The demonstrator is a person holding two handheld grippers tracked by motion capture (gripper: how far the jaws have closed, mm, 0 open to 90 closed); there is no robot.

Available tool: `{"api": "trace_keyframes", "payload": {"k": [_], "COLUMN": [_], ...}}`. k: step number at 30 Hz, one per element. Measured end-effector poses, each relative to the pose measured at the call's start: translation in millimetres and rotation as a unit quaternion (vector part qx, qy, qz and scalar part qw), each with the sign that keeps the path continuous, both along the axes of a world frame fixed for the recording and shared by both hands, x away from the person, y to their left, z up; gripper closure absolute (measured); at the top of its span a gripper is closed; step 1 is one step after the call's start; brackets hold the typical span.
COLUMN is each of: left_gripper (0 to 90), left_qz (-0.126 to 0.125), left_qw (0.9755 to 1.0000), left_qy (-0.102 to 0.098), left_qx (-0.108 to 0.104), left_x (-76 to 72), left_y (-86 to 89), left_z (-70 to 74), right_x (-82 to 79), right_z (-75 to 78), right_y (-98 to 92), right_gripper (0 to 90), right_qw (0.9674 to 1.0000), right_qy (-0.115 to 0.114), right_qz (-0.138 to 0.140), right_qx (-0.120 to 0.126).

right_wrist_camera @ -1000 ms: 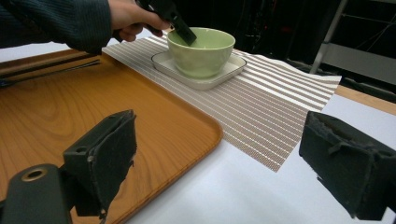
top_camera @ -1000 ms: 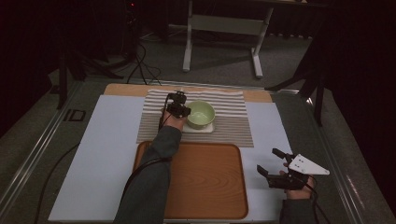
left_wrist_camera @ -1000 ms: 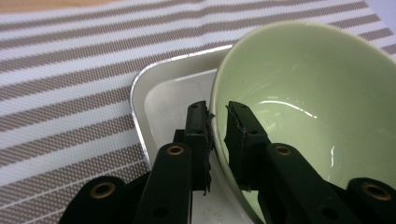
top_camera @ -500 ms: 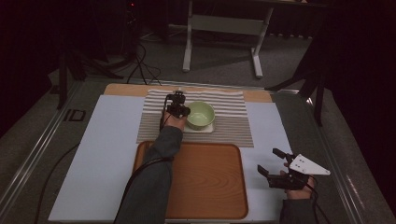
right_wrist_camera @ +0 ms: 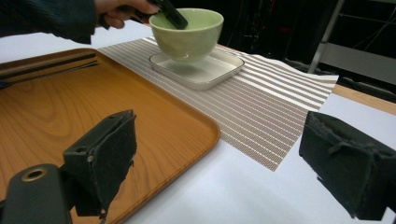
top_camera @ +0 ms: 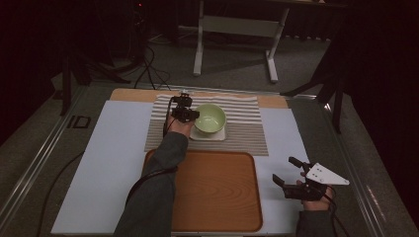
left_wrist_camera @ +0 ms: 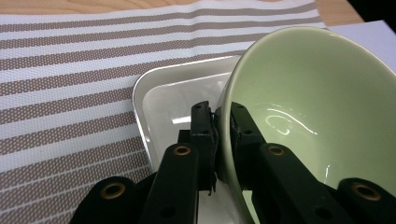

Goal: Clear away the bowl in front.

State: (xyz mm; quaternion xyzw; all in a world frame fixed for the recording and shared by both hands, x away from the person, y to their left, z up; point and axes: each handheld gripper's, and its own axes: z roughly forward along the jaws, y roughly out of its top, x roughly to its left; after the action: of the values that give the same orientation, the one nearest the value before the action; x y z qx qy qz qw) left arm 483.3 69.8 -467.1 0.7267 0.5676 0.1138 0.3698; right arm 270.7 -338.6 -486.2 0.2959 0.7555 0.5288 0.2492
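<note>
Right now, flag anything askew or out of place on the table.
The green bowl is tilted and lifted off the white dish, pinched at its rim by the left tool. Nothing looks spilled or damaged; the wooden tray sits square.

One green bowl [top_camera: 210, 118], one white dish [right_wrist_camera: 196, 69], one striped mat [top_camera: 247, 129], one wooden tray [top_camera: 217, 190], two claws.

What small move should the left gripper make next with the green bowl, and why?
Probably carry it toward the wooden tray. The left gripper is clamped on the green bowl rim, and the bowl seems lifted just above the white dish.
</note>
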Motion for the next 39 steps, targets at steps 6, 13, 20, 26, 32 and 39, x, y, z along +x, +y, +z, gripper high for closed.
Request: {"api": "trace_keyframes", "payload": {"k": [6,13,20,26,32,39], "left_gripper": [83.6,83.5,83.4,83.2,83.2,82.9], "left_qz": [-0.009,-0.011,-0.018,-0.025,-0.037,-0.046], "left_qw": [0.9999,0.9999,0.9998,0.9996,0.9993,0.9987], "left_qy": [-0.007,-0.007,-0.008,-0.009,0.0,0.021], "left_qx": [0.002,-0.008,0.003,0.011,0.008,-0.003], "left_x": [-14.9,-34.7,-56.9,-75.8,-94.0,-114.5], "left_y": [12.5,33.1,45.8,51.8,53.7,52.5], "left_z": [8.1,12.3,13.2,15.7,14.2,-3.2], "right_x": [0.1,0.9,1.6,1.7,1.9,2.3], "right_z": [-0.1,-0.6,-1.0,-1.0,-1.0,-0.9], "right_y": [1.8,2.9,3.6,4.7,4.4,4.2], "right_gripper": [10.7,10.7,10.7,10.7,10.7,10.7], "right_qw": [1.0,1.0,0.9999,0.9999,0.9999,0.9999], "right_qy": [0.001,0.002,0.001,0.001,0.001,0.001], "right_qz": [0.002,0.002,0.002,0.003,0.001,0.001], "right_qx": [-0.004,-0.008,-0.011,-0.013,-0.013,-0.011]}}
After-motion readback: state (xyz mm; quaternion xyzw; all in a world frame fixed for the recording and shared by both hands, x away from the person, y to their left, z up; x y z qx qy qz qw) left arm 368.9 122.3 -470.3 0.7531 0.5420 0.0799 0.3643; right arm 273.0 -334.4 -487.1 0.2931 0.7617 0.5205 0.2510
